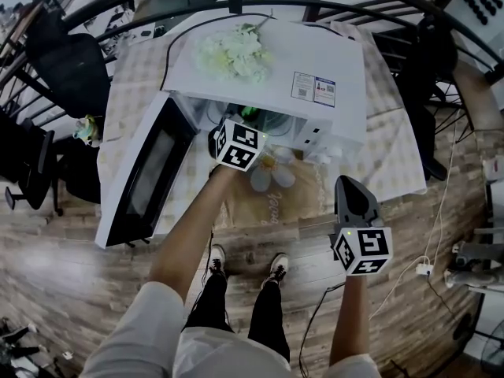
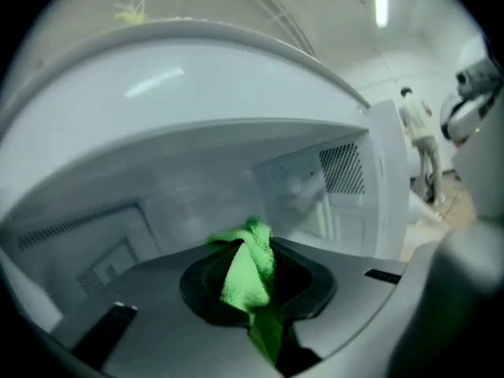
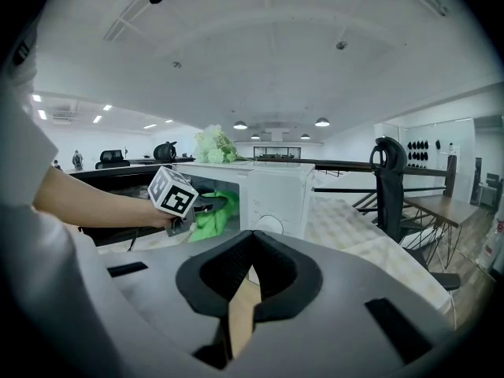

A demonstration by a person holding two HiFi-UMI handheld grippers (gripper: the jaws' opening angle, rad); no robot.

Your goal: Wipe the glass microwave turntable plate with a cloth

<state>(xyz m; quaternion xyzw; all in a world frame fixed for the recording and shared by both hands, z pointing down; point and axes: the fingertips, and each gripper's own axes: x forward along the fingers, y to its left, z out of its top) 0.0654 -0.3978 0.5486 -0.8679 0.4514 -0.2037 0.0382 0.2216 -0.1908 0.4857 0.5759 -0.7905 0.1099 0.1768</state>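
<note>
A white microwave stands on the table with its door swung open to the left. My left gripper reaches into the opening, shut on a bright green cloth bunched between its jaws. The left gripper view shows the cavity's white walls and vent holes, but I cannot make out the glass turntable plate. My right gripper hangs back in front of the table, shut with nothing in it. In the right gripper view the left gripper and cloth sit at the microwave mouth.
White artificial flowers lie on top of the microwave. A flower-shaped mat lies on the patterned tablecloth in front. Office chairs stand to the left and to the right. A railing runs behind.
</note>
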